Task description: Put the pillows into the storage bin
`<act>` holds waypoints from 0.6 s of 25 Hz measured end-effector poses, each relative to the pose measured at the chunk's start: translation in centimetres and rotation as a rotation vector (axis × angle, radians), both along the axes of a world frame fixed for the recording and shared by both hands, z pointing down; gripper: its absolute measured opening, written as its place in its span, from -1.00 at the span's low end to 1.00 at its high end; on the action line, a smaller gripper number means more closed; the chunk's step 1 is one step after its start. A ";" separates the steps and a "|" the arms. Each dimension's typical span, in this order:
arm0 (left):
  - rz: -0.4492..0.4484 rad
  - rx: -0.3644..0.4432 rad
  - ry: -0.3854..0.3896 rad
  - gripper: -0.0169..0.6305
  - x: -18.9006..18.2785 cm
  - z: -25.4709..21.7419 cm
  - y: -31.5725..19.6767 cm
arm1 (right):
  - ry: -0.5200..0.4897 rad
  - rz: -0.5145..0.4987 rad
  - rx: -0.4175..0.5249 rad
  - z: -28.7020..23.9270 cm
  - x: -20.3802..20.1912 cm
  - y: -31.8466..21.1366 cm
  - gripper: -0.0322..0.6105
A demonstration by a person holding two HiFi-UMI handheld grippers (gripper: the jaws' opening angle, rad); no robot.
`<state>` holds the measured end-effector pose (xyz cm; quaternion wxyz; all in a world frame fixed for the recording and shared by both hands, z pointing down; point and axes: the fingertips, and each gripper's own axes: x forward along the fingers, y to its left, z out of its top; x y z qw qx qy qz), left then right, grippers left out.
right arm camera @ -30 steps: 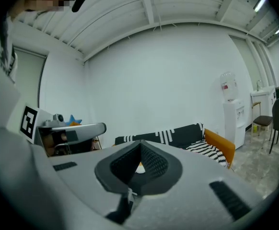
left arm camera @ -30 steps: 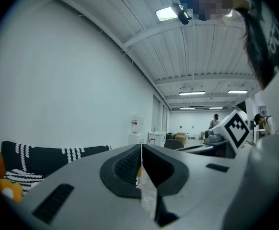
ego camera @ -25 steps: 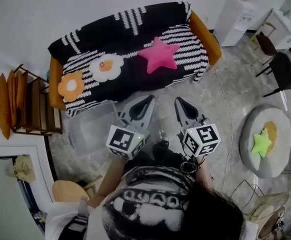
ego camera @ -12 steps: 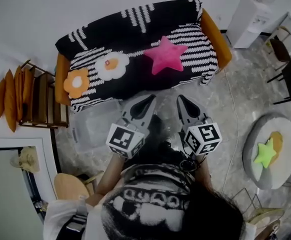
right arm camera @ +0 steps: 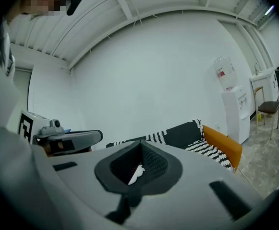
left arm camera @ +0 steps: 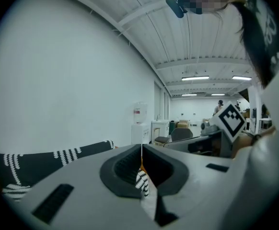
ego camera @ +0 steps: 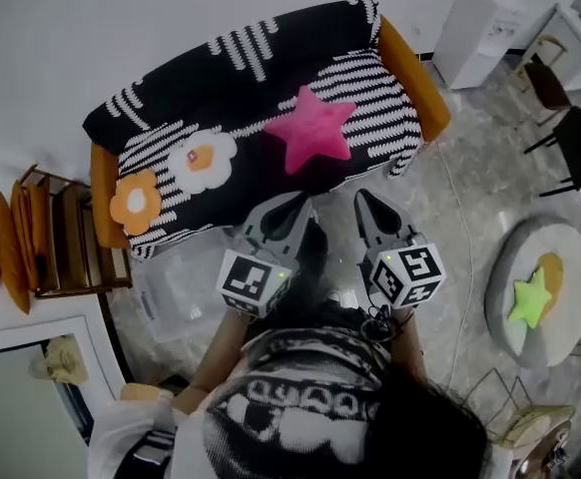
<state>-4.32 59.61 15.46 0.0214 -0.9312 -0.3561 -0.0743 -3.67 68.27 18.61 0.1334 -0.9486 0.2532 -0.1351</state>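
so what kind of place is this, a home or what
Probably a mock living-room corner in an office or lab hall, not a home: an orange-armed sofa under a black-and-white striped throw, a white water dispenser near it, and office furniture under ceiling strip lights beyond.

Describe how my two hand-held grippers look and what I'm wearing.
The left hand-held gripper and right hand-held gripper are pale grey shells tapering to a point, with black ribbed pads inside. Each carries a white cube with black square markers at its rear. You wear a black-and-white patterned top.
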 end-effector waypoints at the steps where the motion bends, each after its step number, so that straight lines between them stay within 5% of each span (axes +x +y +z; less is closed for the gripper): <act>1: 0.007 -0.001 -0.004 -0.92 1.6 0.1 0.0 | -0.008 0.006 -0.005 0.2 1.5 0.0 -0.89; 15: 0.032 0.003 -0.101 -0.92 24.4 3.9 -7.7 | -0.153 -0.029 -0.105 4.9 25.0 -7.2 -0.89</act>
